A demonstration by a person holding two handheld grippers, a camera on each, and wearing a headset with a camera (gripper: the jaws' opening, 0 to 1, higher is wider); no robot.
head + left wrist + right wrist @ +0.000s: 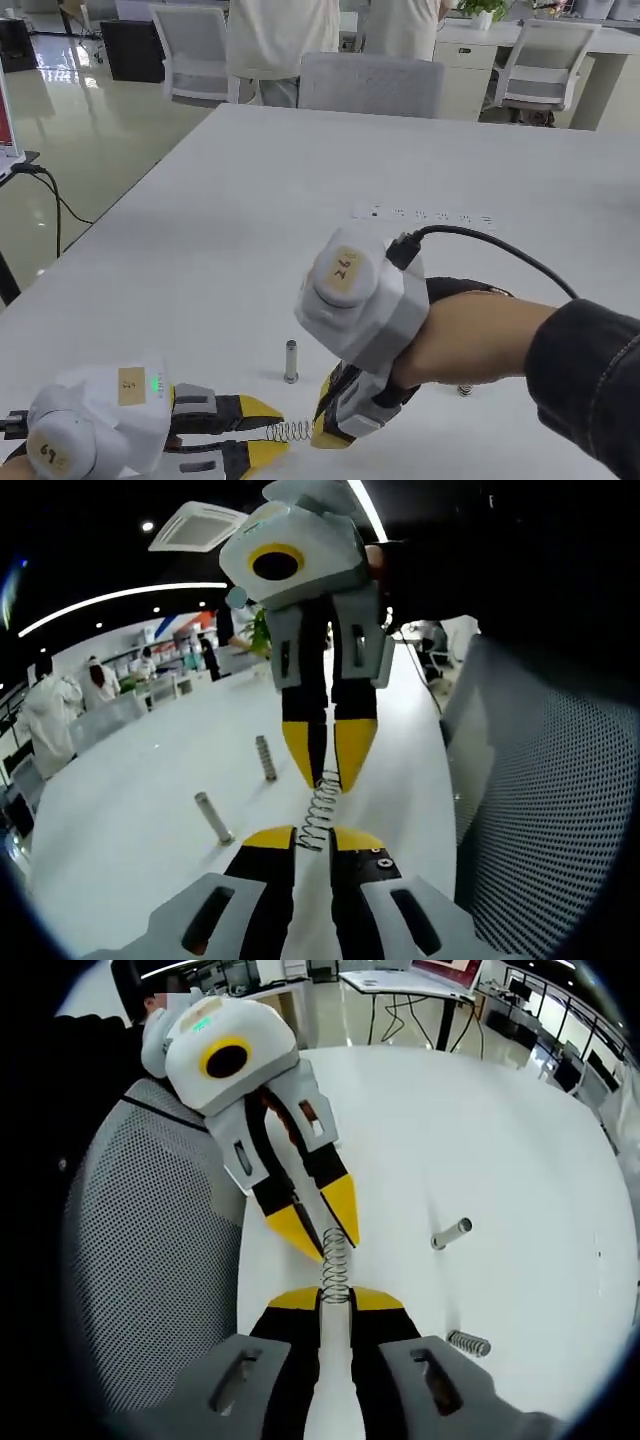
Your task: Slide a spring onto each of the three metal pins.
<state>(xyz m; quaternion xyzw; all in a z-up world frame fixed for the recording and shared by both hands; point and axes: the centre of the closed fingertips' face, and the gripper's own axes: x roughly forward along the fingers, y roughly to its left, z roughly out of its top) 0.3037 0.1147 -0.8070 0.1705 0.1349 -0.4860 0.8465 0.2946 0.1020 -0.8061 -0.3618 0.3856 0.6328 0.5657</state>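
Held spring [290, 431], stretched level just above the white worktop [300, 200] between two grippers facing tip to tip. Left gripper [272, 432], at the worktop's near edge: yellow-tipped fingers [270, 837] nearly closed, pinching one end of the spring. Right gripper [325, 425]: fingers [375, 1300] likewise drawn almost together on the opposite end. In the left gripper view, two metal pins stand upright on the worktop left of the spring, a nearer pin [213, 817] and a farther pin [265, 758], both bare. The head view shows one upright pin [291, 361] just beyond the held spring. A loose spring [468, 1341] lies flat on the worktop beside the right gripper, apart from the pins.
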